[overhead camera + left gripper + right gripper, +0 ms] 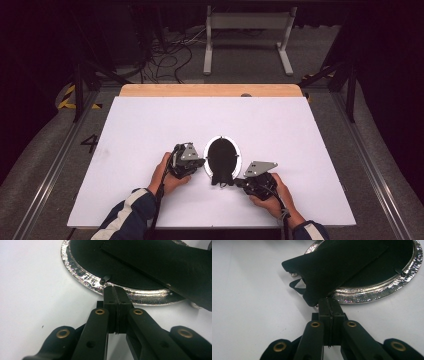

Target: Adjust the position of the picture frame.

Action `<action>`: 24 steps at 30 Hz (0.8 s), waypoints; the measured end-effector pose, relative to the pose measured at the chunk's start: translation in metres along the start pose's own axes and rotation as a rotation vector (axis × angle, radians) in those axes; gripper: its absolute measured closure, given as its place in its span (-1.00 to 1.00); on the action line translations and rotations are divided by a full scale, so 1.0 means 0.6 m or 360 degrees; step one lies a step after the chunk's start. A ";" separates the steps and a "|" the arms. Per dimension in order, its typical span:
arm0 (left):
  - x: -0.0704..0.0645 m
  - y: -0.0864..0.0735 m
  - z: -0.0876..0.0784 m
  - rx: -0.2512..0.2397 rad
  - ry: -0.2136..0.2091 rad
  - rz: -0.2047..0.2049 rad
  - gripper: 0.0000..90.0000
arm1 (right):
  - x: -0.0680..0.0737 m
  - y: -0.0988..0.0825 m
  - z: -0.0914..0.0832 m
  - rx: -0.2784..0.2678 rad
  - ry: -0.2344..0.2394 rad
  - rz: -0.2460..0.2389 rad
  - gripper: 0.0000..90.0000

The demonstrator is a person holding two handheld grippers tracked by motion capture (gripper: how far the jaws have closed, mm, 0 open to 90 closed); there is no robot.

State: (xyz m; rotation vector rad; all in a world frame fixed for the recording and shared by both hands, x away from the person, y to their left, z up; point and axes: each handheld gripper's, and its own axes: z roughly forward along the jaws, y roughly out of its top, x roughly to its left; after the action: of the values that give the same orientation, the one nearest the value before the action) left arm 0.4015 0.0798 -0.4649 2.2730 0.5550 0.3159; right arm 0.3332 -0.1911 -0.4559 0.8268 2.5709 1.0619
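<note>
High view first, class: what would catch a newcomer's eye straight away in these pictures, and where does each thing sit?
An oval silver-rimmed frame lies back-up in the middle of the white table, with its black easel stand hinged outward. The left gripper, jaws together, sits at the frame's rim beside a small black tab. The right gripper, also shut, sits at the stand's lower corner; whether it grips anything cannot be told.

A white surface (150,130) covers the table, with a strip of bare wood (210,90) showing along its far edge. Beyond it, on the grey floor (320,55), stands a white metal frame (248,30) beside a tangle of black cables (165,57). Yellow-and-black hazard tape (67,97) marks the floor at far left.
</note>
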 end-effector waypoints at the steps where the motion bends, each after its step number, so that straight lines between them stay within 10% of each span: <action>1: 0.000 0.000 0.000 -0.0001 -0.0001 -0.0003 0.99 | 0.000 0.000 0.000 0.0000 -0.0001 -0.0001 1.00; 24: 0.004 0.002 -0.001 0.0022 0.0002 0.0001 0.99 | 0.009 0.003 0.005 -0.0004 0.0006 0.0006 1.00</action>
State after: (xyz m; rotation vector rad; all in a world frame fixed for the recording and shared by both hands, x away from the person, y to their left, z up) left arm 0.4037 0.0806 -0.4637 2.2862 0.5587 0.3147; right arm 0.3306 -0.1850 -0.4565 0.8306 2.5712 1.0685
